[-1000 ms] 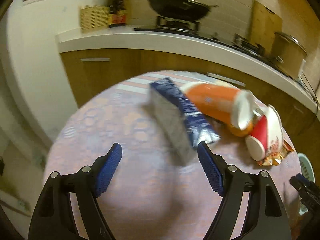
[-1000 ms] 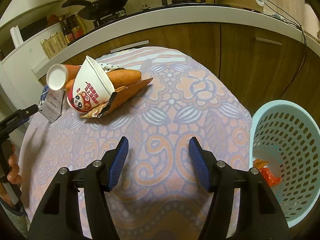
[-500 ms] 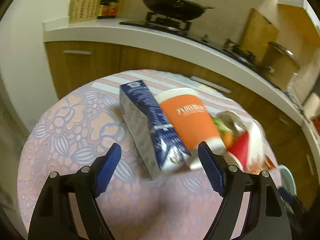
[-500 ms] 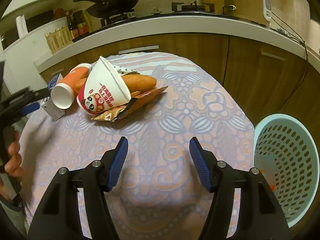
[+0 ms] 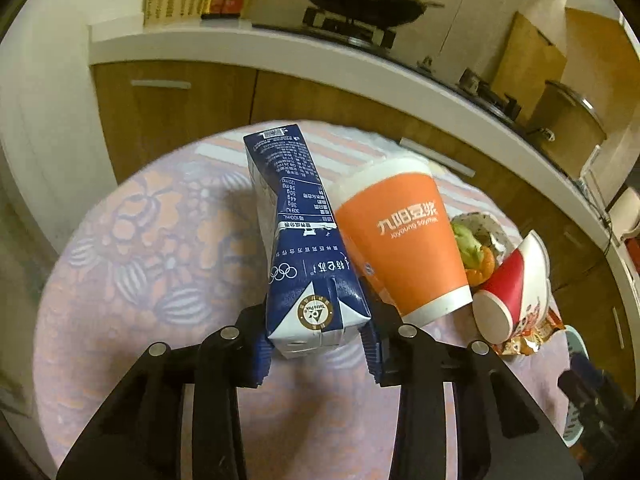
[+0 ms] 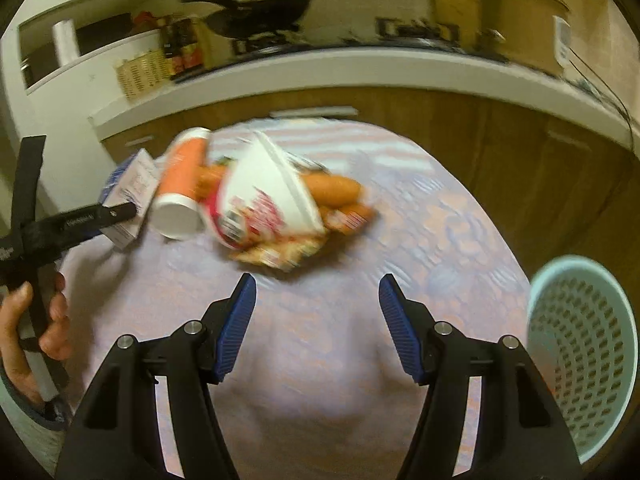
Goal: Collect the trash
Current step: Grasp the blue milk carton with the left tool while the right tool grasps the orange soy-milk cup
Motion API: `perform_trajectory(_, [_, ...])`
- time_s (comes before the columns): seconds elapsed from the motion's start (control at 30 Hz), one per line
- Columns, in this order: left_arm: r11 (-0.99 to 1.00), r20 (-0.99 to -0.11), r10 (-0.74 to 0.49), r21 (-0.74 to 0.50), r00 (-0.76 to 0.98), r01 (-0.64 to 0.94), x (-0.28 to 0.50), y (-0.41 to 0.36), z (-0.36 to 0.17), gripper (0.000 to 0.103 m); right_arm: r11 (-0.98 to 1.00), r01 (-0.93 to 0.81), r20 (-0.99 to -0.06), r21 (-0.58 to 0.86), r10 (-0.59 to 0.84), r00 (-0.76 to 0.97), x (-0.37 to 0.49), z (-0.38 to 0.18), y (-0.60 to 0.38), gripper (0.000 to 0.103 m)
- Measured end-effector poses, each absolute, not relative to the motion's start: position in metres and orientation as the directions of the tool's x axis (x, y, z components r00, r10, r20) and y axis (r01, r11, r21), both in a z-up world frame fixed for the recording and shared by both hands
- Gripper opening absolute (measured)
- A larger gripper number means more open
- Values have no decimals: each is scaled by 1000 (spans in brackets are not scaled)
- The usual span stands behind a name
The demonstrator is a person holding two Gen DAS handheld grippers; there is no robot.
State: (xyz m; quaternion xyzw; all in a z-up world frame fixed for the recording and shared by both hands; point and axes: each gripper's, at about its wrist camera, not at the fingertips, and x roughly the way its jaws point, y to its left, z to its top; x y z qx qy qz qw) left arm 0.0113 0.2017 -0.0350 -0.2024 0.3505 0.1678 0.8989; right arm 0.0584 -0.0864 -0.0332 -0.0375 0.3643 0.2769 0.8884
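Left gripper (image 5: 318,344): jaws have just been closing and now clamp the near end of the blue milk carton (image 5: 298,236), one blue pad on each side face; half a second ago the same jaws stood wide with the carton only between them, untouched. The carton lies on the flowered tabletop (image 5: 132,264), its long axis running from the jaws toward 12 o'clock. Touching its side at 3 o'clock is the orange paper cup (image 5: 404,240), lying on its side; further out at 3 to 4 o'clock are food scraps, then the red-and-white paper bowl (image 5: 516,284) tipped over a crumpled snack wrapper (image 5: 532,334). Judgement: first grasp of this item appears secured, so the carton is ready to be lifted; the cup leaning on it may roll or shift when it goes. Right gripper (image 6: 316,324): jaws open, nothing between them, hovering over bare tabletop; width unchanged over the last second, though the trash pile now sits closer to centre in its view than before. From it, the pile lies at 11 to 12 o'clock, the person's left hand (image 6: 28,320) at 9 o'clock, and the light-blue perforated basket (image 6: 584,360) at 3 o'clock beside the tabletop edge. Judgement: the basket is the destination; carton, cup, bowl and wrapper all remain outside it.
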Motion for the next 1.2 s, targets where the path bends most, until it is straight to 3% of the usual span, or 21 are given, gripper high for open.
perform_trajectory(0.27, [869, -654, 211, -215, 727, -446, -21, 223, -32, 35, 760, -641, -637, 111, 550, 541, 59, -3, 6, 61])
perform_trajectory(0.47, [852, -609, 223, -258, 761, -456, -36, 239, -40, 35, 729, -670, -656, 140, 575, 489, 84, -3, 67, 57])
perform_trajectory(0.63, [855, -573, 226, -270, 788, -442, -40, 236, -37, 35, 747, -658, -687, 91, 526, 502, 106, -9, 95, 39])
perform_trajectory(0.87, [838, -557, 174, -349, 812, -419, -46, 248, -40, 35, 750, -660, -711, 42, 487, 507, 105, -20, 114, 35])
perform_trajectory(1.03, [840, -547, 160, -362, 821, -405, -47, 246, -41, 35, 710, -703, -679, -41, 496, 540, 75, -13, 122, 36])
perform_trajectory(1.2, [842, -545, 155, -363, 824, -398, -47, 246, -41, 35, 743, -669, -702, -11, 471, 535, 87, -28, 127, 47])
